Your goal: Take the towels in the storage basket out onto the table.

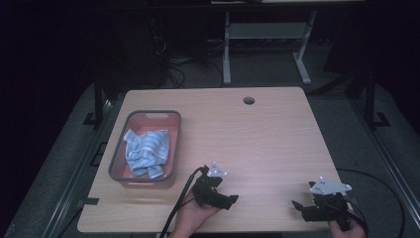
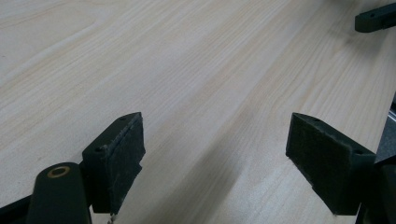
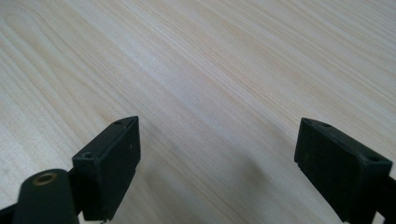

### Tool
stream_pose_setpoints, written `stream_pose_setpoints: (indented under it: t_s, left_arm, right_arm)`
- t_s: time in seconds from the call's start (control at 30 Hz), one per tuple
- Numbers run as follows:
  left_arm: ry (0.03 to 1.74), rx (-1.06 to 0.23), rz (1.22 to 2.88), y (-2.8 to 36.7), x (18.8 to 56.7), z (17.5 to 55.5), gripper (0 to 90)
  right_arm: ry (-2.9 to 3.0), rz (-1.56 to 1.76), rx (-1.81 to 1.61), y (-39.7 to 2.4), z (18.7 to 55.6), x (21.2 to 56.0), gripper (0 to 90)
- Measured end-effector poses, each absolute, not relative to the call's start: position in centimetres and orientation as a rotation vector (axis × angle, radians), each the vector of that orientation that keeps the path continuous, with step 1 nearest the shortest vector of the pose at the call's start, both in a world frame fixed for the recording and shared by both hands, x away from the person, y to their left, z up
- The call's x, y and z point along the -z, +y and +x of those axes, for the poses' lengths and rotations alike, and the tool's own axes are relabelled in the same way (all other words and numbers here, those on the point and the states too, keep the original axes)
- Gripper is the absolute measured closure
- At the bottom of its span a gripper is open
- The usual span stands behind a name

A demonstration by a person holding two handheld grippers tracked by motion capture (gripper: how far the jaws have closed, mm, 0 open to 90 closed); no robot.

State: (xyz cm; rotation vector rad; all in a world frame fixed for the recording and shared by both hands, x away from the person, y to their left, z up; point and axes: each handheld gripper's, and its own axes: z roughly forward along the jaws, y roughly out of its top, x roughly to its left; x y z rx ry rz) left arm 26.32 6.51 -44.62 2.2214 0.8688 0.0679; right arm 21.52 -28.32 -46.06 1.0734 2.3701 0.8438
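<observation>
Dim high view — only the tabletop (image 1: 257,144) is lit, surroundings near black; gripper views brighter, soft — faint shadows on the wood.

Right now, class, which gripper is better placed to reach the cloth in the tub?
Probably the left gripper: it sits near the tub holding the blue striped cloth. The right gripper rests by the table's far right edge. Both are open and empty.

A cloth (image 1: 146,151) lies in the bin (image 1: 119,148) at the table's (image 1: 267,134) nine o'clock; grippers at six.
</observation>
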Motion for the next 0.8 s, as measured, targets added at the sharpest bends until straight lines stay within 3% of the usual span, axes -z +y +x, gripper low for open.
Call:
stream_pose_setpoints:
  t_s: [0.8]
  left_arm:
    - [0.822,-0.073,2.227,4.7,40.9,28.9,18.1]
  right_arm:
    - [2.335,1.115,-0.854,-29.0,21.6,45.9,13.8]
